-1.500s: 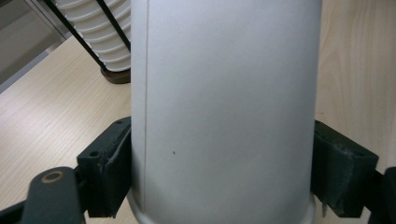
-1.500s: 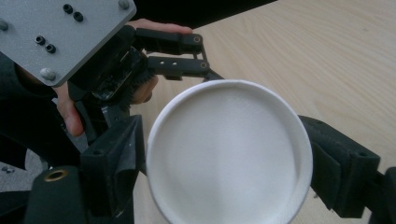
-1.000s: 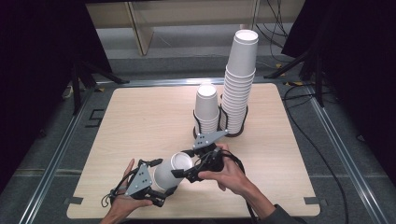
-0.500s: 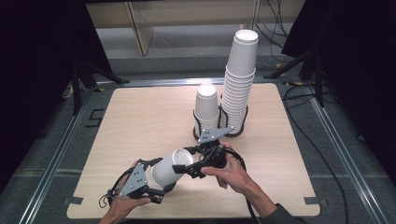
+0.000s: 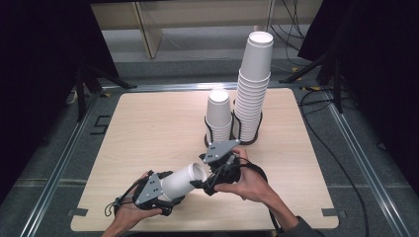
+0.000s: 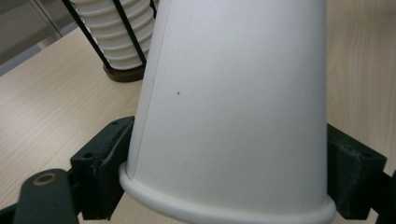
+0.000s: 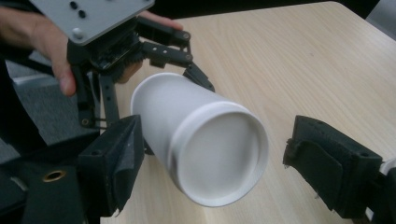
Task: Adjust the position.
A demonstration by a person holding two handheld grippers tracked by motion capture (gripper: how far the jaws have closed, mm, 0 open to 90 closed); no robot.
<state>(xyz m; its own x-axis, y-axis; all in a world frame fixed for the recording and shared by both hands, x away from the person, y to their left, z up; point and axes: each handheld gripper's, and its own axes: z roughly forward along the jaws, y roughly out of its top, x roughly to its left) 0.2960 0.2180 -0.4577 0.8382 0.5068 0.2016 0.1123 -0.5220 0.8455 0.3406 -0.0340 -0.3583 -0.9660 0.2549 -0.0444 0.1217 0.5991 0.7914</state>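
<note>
Left claw [image 5: 174,193] grips a white paper cup [image 5: 184,180] lying on its side, jaws pressed against the cup's walls near the rim; the cup's closed base points toward the right claw [image 5: 201,186], which stands wide open, its jaws either side of that base without touching; beyond both claws on the wooden surface [image 5: 148,128], a short cup stack [image 5: 219,114] and a tall cup stack [image 5: 253,89] stand in black wire holders.
</note>
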